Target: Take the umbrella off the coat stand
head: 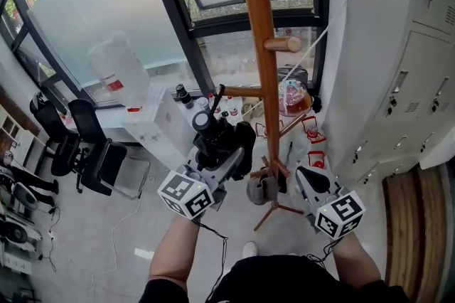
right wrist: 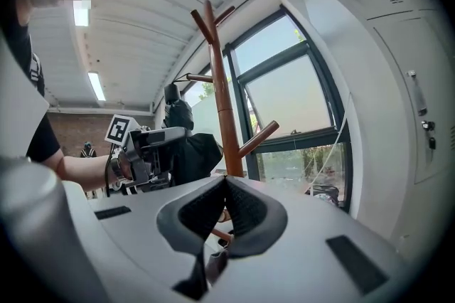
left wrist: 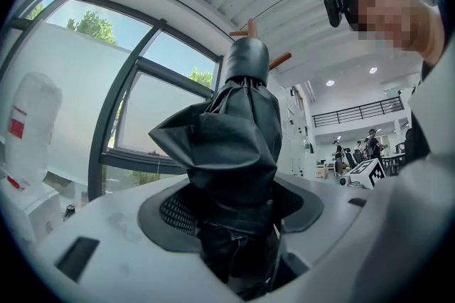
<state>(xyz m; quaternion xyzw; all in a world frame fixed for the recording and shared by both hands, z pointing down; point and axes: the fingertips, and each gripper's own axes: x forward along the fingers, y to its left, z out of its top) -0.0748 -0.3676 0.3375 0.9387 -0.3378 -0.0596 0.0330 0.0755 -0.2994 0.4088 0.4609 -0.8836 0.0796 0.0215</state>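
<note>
Window (head: 106,3) behind, umbrella (left wrist: 234,145) clamped in left gripper (left wrist: 238,223)

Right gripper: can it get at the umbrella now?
Probably not directly. The coat stand pole stands between the right gripper and the umbrella, held by the left gripper. It would have to swing round the pole, and its jaws are shut.

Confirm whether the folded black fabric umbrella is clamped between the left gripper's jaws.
Yes: in the left gripper view, the folded black fabric umbrella stands pinched between the left gripper's padded jaws.
</note>
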